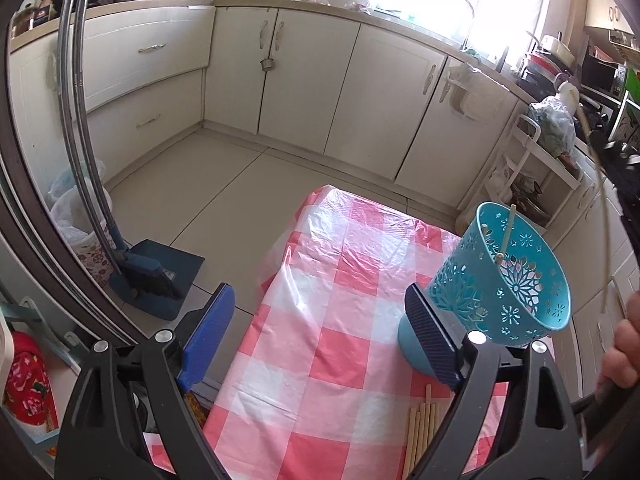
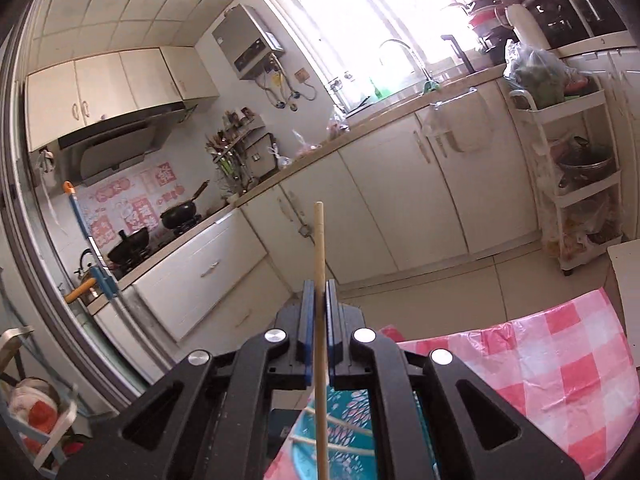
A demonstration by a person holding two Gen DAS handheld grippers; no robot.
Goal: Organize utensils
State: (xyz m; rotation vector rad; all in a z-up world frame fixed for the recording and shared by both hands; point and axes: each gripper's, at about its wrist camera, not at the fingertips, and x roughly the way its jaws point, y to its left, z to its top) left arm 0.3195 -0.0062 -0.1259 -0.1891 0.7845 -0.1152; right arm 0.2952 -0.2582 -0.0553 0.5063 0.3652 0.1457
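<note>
Leaning against the cabinets at the far left of the left wrist view, a broom (image 1: 152,280) stands in its blue dustpan (image 1: 168,276) on the tiled floor. Next comes the left gripper (image 1: 320,336), its blue fingers (image 1: 208,340) spread wide apart with nothing between them, hovering over the table (image 1: 320,360) with its pink-and-white checked cover. Below and to the right, a bundle of chopsticks (image 1: 420,428) lies flat on the cloth, partly hidden by the gripper's frame. Further right stands the teal cutout holder (image 1: 504,280), tilted in this view, with a few chopsticks already inside (only their tips show above the rim). At the right edge a hand (image 1: 624,356) is partly in sight.

From the right wrist camera, the stove side of the kitchen sits at left, with a black pan (image 2: 180,214) on the burner. In the middle the right gripper (image 2: 319,300) has its fingers pressed together on a single chopstick (image 2: 319,240), which points upward past the fingertips. Its lower end runs down over the holder, directly beneath the gripper.
</note>
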